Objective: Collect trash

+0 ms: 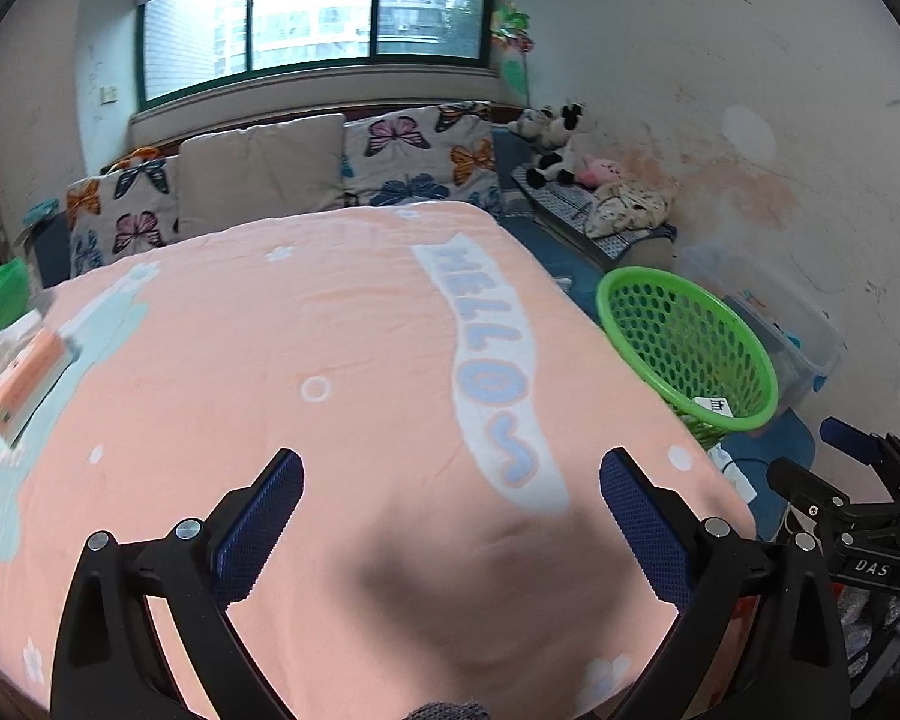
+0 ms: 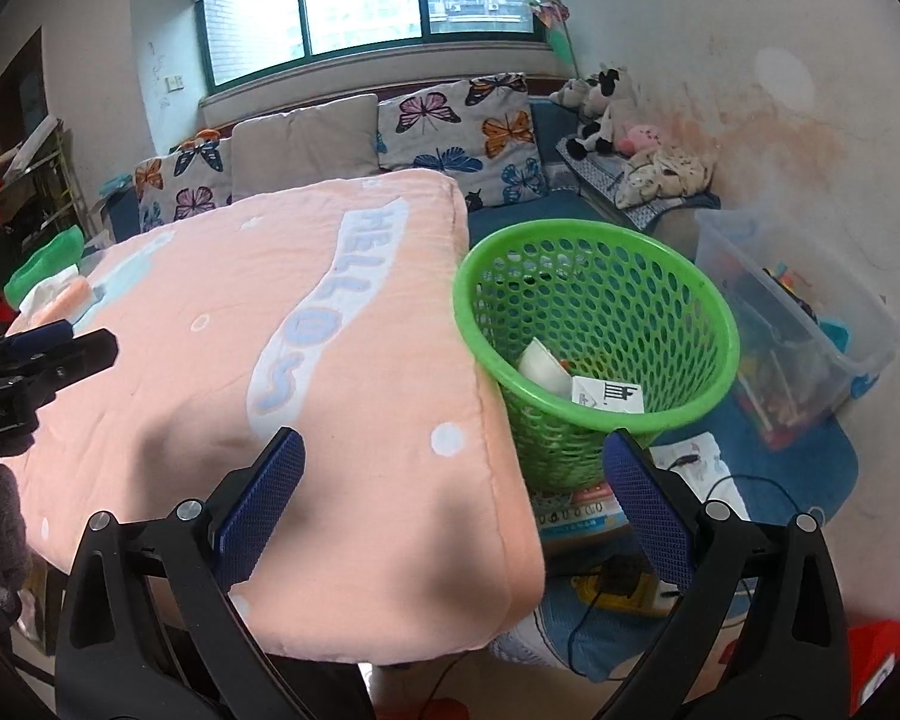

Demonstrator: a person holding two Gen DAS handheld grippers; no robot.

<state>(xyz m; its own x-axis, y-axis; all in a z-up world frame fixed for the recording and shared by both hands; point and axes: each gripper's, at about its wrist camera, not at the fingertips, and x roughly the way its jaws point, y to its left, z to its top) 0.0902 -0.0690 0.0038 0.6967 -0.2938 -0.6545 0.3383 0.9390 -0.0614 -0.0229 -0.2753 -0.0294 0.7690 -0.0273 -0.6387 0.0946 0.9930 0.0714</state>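
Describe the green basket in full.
The green basket is a round, tapering bin that looks like plastic, with a solid rim and walls pierced by rows of holes. It stands open-topped and leaning slightly, on the floor clutter beside the pink table cover, its rim against the cover's edge. Inside lie a white card with a dark printed mark and a white crumpled piece. Neither gripper touches it.

Black gripper (image 1: 450, 486), blue textured pads (image 1: 261, 525)
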